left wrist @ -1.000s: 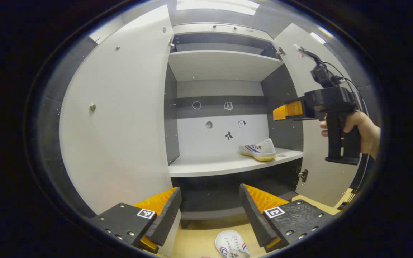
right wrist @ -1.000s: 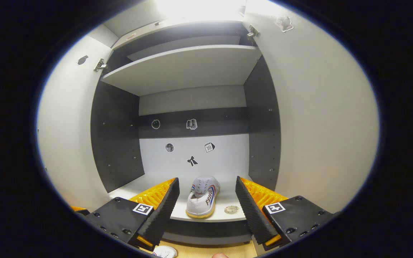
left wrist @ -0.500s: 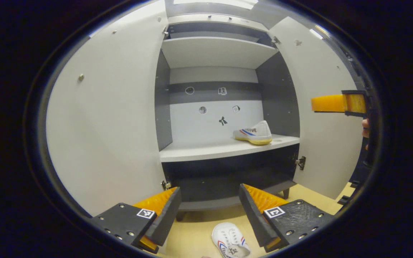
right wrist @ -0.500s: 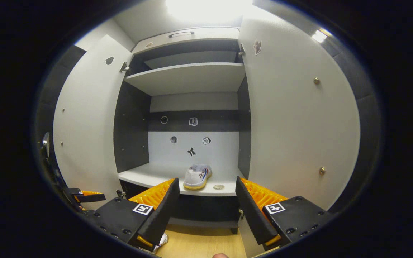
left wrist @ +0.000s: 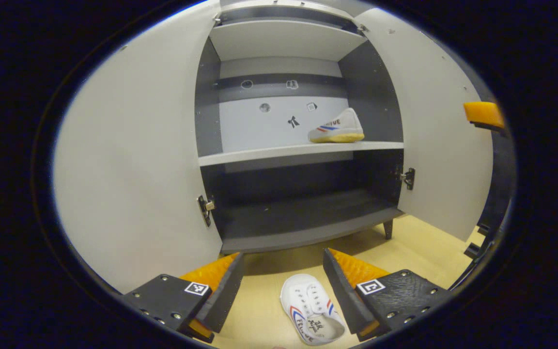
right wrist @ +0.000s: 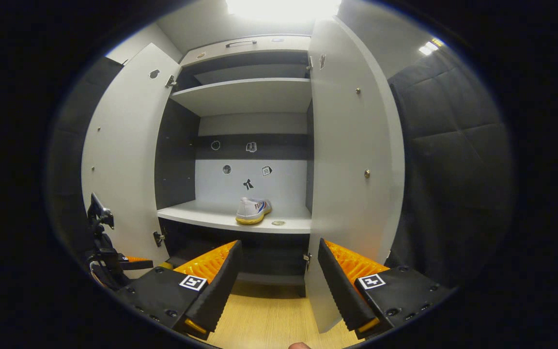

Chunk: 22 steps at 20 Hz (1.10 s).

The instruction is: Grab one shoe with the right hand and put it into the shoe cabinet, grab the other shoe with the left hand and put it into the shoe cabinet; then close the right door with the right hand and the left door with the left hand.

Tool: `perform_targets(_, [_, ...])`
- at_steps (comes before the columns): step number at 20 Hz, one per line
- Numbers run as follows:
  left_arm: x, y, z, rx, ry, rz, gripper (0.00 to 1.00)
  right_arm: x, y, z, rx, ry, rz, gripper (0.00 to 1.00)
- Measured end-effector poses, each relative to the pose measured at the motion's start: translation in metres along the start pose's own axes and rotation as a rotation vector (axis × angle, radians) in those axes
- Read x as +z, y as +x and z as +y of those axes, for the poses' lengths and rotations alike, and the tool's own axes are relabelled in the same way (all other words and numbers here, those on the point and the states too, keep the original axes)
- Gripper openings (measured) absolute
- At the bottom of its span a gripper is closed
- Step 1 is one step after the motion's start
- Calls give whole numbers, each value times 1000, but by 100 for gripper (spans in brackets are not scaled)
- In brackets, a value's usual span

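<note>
A tall shoe cabinet (left wrist: 298,213) stands ahead of both my pairs of fingers, grey and white inside. There is one cabinet, with two doors, both swung wide open: the left door (left wrist: 129,160) fills the space left of my left fingers, and the right door (right wrist: 351,160) rises just beyond my right fingers, edge-on to them.

There are two white shoes with red and blue stripes. One shoe (left wrist: 336,128) already sits on the middle shelf (left wrist: 259,154), high above my left fingers and off to their right; from my right gripper (right wrist: 279,283) the same shoe shows straight ahead, well beyond the fingertips. The other shoe (left wrist: 312,308) lies on the wooden floor (left wrist: 419,247), directly between my left fingers, near their tips, opening toward me.

My left gripper (left wrist: 283,291) has its fingers spread wide and holds nothing. My right gripper's fingers are likewise spread and hold nothing.

I judge the first shoe's placing done and the second step in hand: picking up the floor shoe with my left fingers. The next move calls for lowering them around the shoe's sides, pinching firmly, then lifting it to the shelf beside its partner. Both doors remain to be closed afterward.
</note>
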State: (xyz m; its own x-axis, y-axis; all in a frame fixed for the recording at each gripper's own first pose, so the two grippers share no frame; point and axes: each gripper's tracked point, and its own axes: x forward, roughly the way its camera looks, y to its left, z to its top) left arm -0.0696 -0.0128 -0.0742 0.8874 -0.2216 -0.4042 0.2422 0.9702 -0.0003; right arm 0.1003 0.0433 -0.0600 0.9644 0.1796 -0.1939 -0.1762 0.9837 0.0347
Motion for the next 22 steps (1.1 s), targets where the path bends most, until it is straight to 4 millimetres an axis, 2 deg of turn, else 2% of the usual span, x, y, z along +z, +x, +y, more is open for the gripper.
perform_targets(2, [-9,2,-1,-4,-6,34,94,-2,-5,-5,-17,-4,3,97])
perform_targets(3, [-14,2,-1,-6,-6,54,87,-2,-7,-7,-23,-1,2,97])
perform_targets(4, [-19,3,-1,-7,-5,79,94,-2,-10,-9,-28,3,1,97])
perform_targets(6, [-30,7,-1,-8,-6,134,94,-3,-14,-12,-43,7,2,97])
perform_targets(13, [-60,0,0,-11,-7,303,94,-13,-20,-14,-64,12,30,97])
perform_targets(20, [-67,-3,-4,-42,-41,406,95,-16,-13,-15,-77,11,46,97])
perform_targets(21, [-70,-3,-3,-44,-42,414,100,-14,-10,-16,-76,7,48,97])
perform_targets(22, [-71,-3,-4,-50,-39,427,100,-13,-9,-16,-72,6,47,98])
